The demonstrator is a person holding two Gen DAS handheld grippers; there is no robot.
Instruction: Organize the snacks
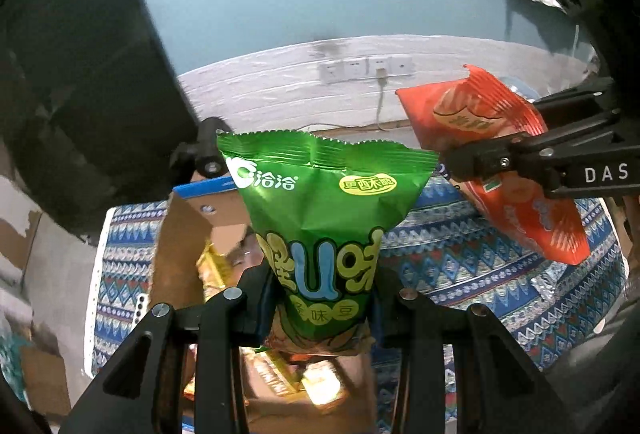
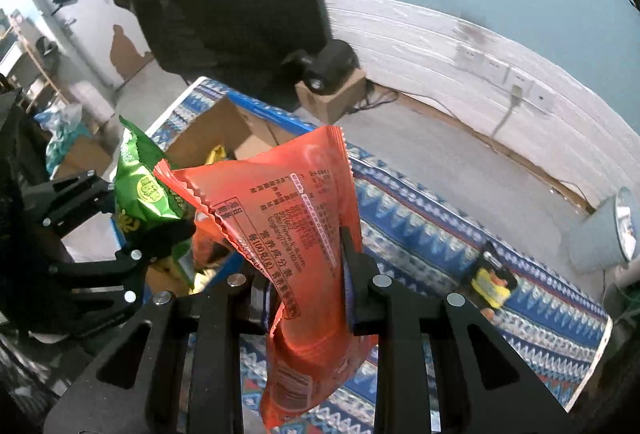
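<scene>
My left gripper (image 1: 320, 298) is shut on a green snack bag (image 1: 320, 218) and holds it upright in the air over an open cardboard box (image 1: 180, 246). My right gripper (image 2: 308, 274) is shut on an orange snack bag (image 2: 296, 218), held up just right of the box. In the left wrist view the orange bag (image 1: 480, 114) and right gripper (image 1: 500, 162) are at the right. In the right wrist view the green bag (image 2: 144, 190) and left gripper (image 2: 132, 234) are at the left, over the box (image 2: 208, 130). The box holds several snack packs.
A blue patterned cloth (image 1: 460, 258) covers the table; it also shows in the right wrist view (image 2: 420, 218). A yellow snack pack (image 2: 490, 282) lies on the cloth at the right. A small black device on a cardboard box (image 2: 332, 90) stands behind. A white pail (image 2: 608, 230) is far right.
</scene>
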